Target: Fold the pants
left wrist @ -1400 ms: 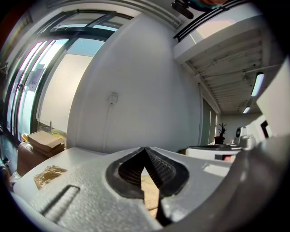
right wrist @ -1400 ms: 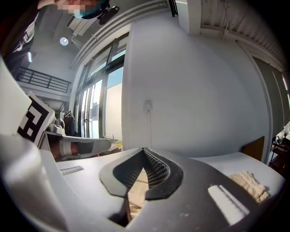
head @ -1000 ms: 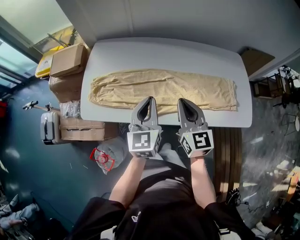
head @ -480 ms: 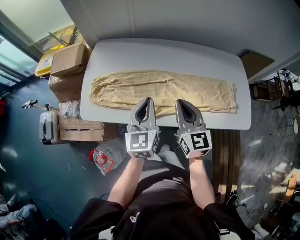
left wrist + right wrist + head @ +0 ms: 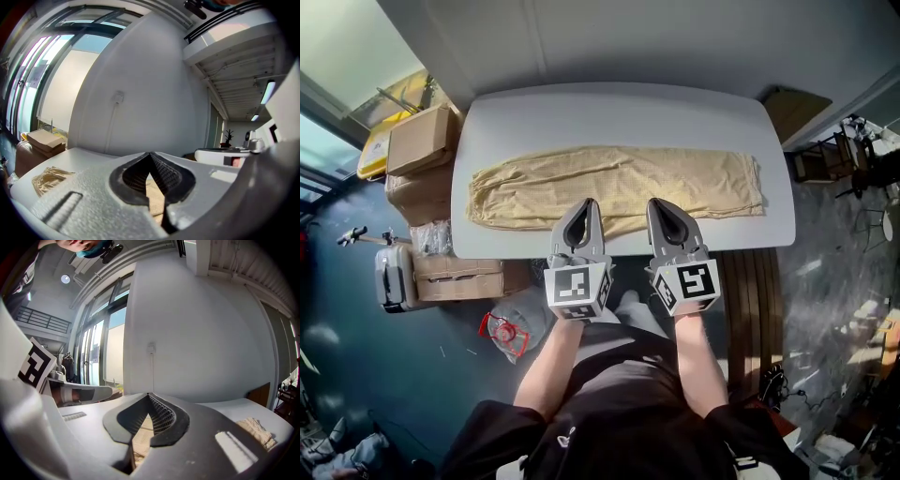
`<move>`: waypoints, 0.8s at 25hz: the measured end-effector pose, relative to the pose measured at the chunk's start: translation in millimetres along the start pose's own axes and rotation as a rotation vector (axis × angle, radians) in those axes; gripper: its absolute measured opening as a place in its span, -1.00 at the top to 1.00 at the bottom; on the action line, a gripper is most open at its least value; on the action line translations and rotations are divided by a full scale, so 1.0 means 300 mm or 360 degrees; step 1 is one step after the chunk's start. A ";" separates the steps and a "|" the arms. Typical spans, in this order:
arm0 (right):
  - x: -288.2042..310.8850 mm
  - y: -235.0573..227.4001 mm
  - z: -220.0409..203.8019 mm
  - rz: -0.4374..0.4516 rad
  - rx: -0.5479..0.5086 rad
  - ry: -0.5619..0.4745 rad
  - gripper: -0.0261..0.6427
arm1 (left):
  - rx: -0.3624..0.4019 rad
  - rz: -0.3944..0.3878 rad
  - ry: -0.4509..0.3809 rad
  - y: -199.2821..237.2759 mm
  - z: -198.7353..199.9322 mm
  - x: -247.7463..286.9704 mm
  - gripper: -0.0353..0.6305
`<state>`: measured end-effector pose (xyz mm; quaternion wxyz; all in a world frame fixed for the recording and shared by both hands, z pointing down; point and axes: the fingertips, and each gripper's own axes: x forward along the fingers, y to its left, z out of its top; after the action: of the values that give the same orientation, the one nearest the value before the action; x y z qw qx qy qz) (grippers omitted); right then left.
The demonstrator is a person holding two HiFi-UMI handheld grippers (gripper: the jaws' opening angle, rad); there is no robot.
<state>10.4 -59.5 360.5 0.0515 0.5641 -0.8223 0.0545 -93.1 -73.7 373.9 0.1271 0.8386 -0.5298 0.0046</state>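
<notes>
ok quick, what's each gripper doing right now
Left gripper: closed, holding nothing, above the tan pants.
Right gripper: closed, holding nothing.

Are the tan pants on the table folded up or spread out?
Spread out: the pants lie flat at full length across the white table, with no end turned over.

Pants tan, fine check weave; table white; floor dark blue

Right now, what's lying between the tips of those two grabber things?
Only the pants: in the head view, their tan fabric spans the gap between the left gripper and the right gripper, with nothing else lying there.
</notes>
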 end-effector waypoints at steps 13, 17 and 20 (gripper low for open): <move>-0.140 -0.164 -0.046 -0.0367 0.0090 0.0008 0.91 | 0.0062 -0.0204 0.0128 -0.076 -0.050 0.092 0.88; -0.190 -0.260 -0.075 -0.0484 0.0127 0.0023 0.90 | 0.0089 -0.0279 0.0159 -0.151 -0.074 0.137 0.88; -0.214 -0.344 -0.099 -0.0540 0.0166 0.0024 0.90 | 0.0115 -0.0331 0.0189 -0.224 -0.099 0.184 0.88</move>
<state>130.4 -32.9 383.7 0.0368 0.6963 -0.7109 0.0919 -5.4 -88.9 396.5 0.1276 0.8913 -0.4309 0.0602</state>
